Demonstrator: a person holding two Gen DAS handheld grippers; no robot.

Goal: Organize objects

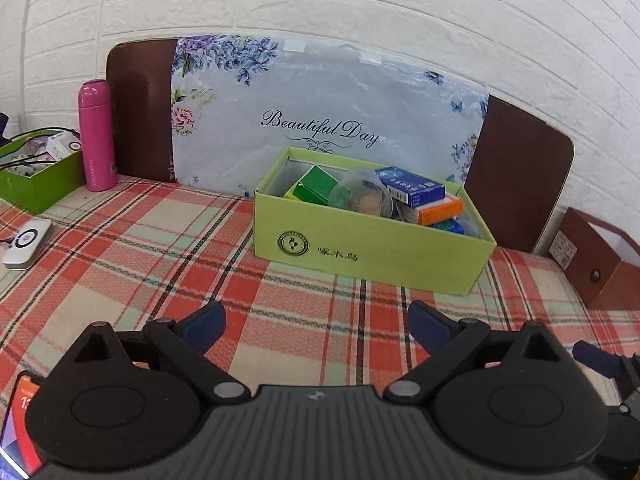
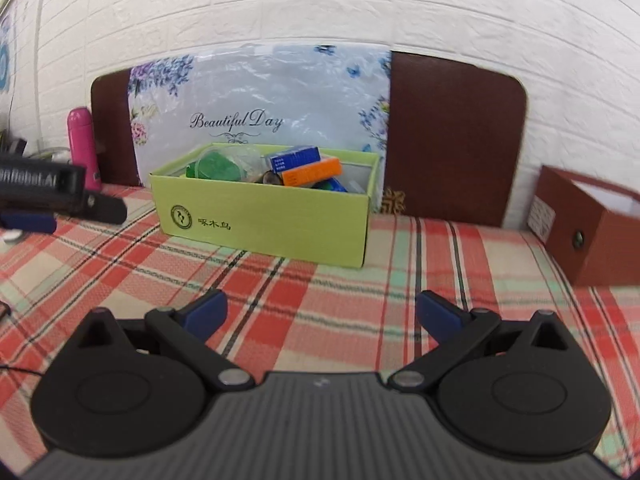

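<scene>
1. The left claw (image 1: pixel 316 322) hovers low over the plaid-covered surface (image 1: pixel 160 264) with its blue pads spread wide and nothing between them; it is released.
2. The right claw (image 2: pixel 320 314) is likewise spread and empty, pointed at the same spot from further right. I judge that neither has begun a pick.
3. The light green box (image 1: pixel 372 260) stands near the back edge of the surface, just ahead of both claws. It carries a round emblem and three Chinese characters on its front wall.
4. Inside it lie a green packet (image 1: pixel 316 190), a clear plastic cup (image 1: pixel 364 196) on its side, a blue carton (image 1: pixel 412 186) and an orange carton (image 1: pixel 440 212) stacked under it. Their print is too small to read. They sit loosely, tilted against each other, so the box seems to serve as the collecting place.
5. Behind the box a floral bag (image 1: pixel 320 112) leans on a brown board (image 1: pixel 516 176) against the wall; it reads "Beautiful Day".
6. At the back left corner a pink bottle (image 1: pixel 96 136) stands upright beside a darker green box (image 1: pixel 40 184) holding cables and small items. Lettering runs down the bottle but is unclear.
7. A small white device (image 1: pixel 28 244) lies at the left edge.
8. A brown box (image 2: pixel 592 232) with a label sits at the right edge.
</scene>
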